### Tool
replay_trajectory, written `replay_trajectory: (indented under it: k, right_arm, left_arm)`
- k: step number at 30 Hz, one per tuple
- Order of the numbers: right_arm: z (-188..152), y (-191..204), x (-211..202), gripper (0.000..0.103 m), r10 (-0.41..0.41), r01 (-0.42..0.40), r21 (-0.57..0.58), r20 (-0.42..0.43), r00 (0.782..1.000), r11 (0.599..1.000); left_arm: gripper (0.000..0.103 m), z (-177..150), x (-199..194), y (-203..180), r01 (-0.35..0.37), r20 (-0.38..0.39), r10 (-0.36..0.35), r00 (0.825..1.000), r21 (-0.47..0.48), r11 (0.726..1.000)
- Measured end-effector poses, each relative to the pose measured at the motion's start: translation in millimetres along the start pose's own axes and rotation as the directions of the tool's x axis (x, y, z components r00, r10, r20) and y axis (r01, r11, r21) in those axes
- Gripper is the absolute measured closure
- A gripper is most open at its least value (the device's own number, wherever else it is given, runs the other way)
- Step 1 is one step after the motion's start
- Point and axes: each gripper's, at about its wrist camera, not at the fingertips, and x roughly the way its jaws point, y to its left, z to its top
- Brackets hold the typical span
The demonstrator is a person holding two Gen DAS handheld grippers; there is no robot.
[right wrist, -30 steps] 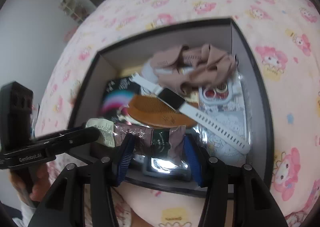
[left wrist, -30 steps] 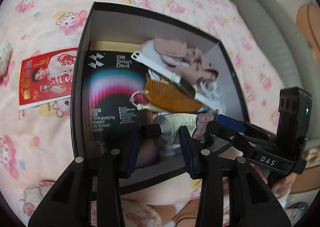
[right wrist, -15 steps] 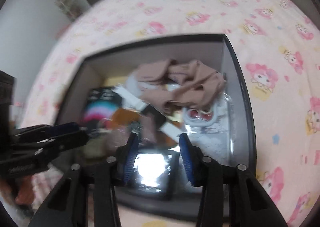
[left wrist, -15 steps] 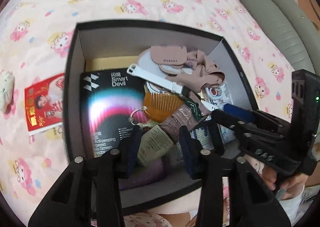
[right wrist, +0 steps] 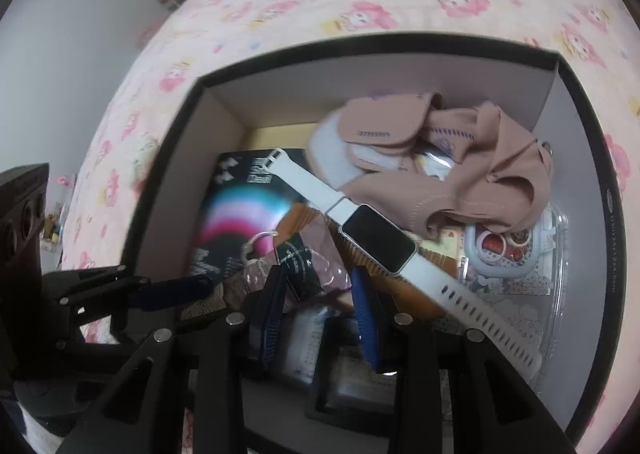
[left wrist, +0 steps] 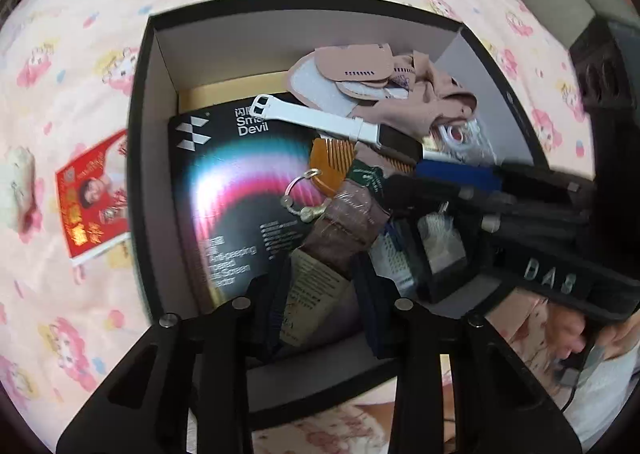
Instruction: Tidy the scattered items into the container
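A black box (left wrist: 136, 158) sits on the bed and holds several items. My left gripper (left wrist: 322, 306) hangs over its near edge with the jaws closing. Its pads press the cream end of a brown-wrapped tube (left wrist: 344, 222), which slants away into the box. My right gripper (right wrist: 320, 302) is open, and the tube's dark green end (right wrist: 304, 262) lies just past its tips with no pad touching it. In the left wrist view the right gripper (left wrist: 400, 182) reaches in from the right. A white watch (right wrist: 380, 242) lies across an amber comb (left wrist: 332, 162).
Inside the box are a black screen-protector pack (left wrist: 240, 190), beige cloth (right wrist: 460, 174), a key ring (left wrist: 300, 194), a clear phone case (right wrist: 520, 286) and a small black case (left wrist: 436, 254). A red card (left wrist: 96, 194) and a white fluffy thing (left wrist: 20, 182) lie left of the box.
The tube swung from lying across the box's near edge to pointing into it, with the left gripper on its cream end. The right gripper let go of it, narrowed and shifted.
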Motion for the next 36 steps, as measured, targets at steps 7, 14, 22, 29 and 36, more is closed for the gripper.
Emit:
replay_trajectory:
  k: [7, 14, 22, 29, 36]
  right_arm:
    - [8.7, -7.1, -8.4, 0.072, -0.069, 0.066, 0.047, 0.053, 0.996, 0.997]
    - [-4.8, -26.6, -35.0, 0.072, -0.135, 0.122, 0.11, 0.115, 0.984, 0.986]
    - [-6.6, -22.7, -20.0, 0.072, -0.075, 0.071, 0.089, 0.046, 0.996, 0.994]
    - [-6.4, 5.7, -2.1, 0.072, -0.097, 0.097, 0.021, 0.026, 0.995, 0.995]
    - [0.4, -28.4, -19.2, 0.072, -0.201, 0.198, 0.084, 0.034, 0.979, 0.977]
  left_arm:
    - [0.07, -5.2, -8.4, -11.2, 0.101, 0.048, -0.102, 0.994, 0.032, 0.994]
    - [0.07, 8.4, 9.9, -28.4, 0.234, -0.027, -0.232, 0.972, 0.061, 0.97]
    - [0.075, 18.7, 3.0, 7.9, 0.076, 0.032, -0.073, 0.997, -0.095, 0.993]
    - [0.076, 17.9, -20.0, 23.0, 0.059, 0.075, -0.048, 0.996, -0.163, 0.985]
    - [0.076, 44.2, -2.6, 22.3, 0.249, 0.076, -0.238, 0.968, -0.213, 0.945]
